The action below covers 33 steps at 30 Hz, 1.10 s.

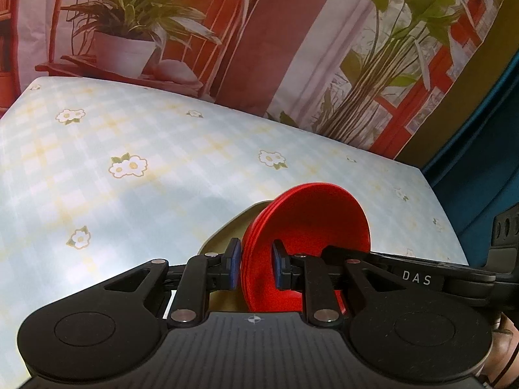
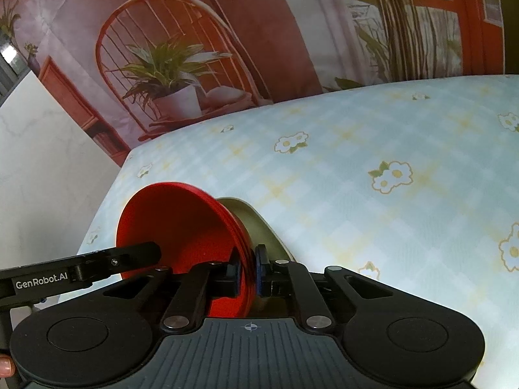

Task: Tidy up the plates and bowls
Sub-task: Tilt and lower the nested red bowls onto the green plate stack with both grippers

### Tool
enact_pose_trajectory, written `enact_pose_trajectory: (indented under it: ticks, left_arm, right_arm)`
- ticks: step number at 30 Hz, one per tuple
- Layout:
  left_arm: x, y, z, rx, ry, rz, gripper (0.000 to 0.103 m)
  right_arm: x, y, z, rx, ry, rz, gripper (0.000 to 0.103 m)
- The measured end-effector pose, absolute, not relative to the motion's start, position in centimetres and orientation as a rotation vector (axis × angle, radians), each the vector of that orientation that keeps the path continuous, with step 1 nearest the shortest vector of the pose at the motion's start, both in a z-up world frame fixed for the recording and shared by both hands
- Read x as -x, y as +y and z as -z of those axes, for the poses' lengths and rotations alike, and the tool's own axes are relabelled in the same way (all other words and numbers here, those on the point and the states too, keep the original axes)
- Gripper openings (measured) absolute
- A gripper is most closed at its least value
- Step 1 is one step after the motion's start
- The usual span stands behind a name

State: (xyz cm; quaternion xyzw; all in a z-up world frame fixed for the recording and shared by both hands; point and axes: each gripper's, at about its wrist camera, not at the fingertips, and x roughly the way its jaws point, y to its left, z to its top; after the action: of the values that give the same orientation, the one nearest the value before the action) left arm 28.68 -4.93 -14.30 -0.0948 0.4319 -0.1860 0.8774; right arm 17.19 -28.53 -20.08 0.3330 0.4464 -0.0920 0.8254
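Fingers of your left gripper (image 1: 256, 267) and right gripper (image 2: 248, 274) both pinch the rim of the red plates (image 1: 311, 227), a thin, smooth nested stack held on edge above the checked floral surface (image 1: 129, 168). An olive dish (image 2: 256, 223) sits behind it. Stacking appears underway; next, lower both sides evenly.

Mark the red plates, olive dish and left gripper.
red plates (image 1: 319, 214): left wrist view, flat face.
olive dish (image 2: 259, 227): right wrist view, outer wall.
left gripper (image 1: 256, 264): left wrist view, between fingertips.
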Motion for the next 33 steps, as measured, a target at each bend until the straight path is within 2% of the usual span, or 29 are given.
enact_pose_trajectory:
  ticks: [13, 19, 33]
  left_arm:
    - [-28.6, -4.7, 14.5, 0.183, 0.885, 0.392, 0.021]
    - [-28.0, -4.4, 14.8, 0.170, 0.880, 0.400, 0.014]
    - [-27.1, -3.5, 14.8, 0.269, 0.915, 0.389, 0.014]
  right_arm:
    - [-18.3, -27.6, 20.1, -0.590, 0.956, 0.197, 0.007]
    - [-18.3, -27.0, 20.0, -0.539, 0.951, 0.198, 0.008]
    - [-17.3, -27.3, 19.9, -0.622, 0.952, 0.199, 0.007]
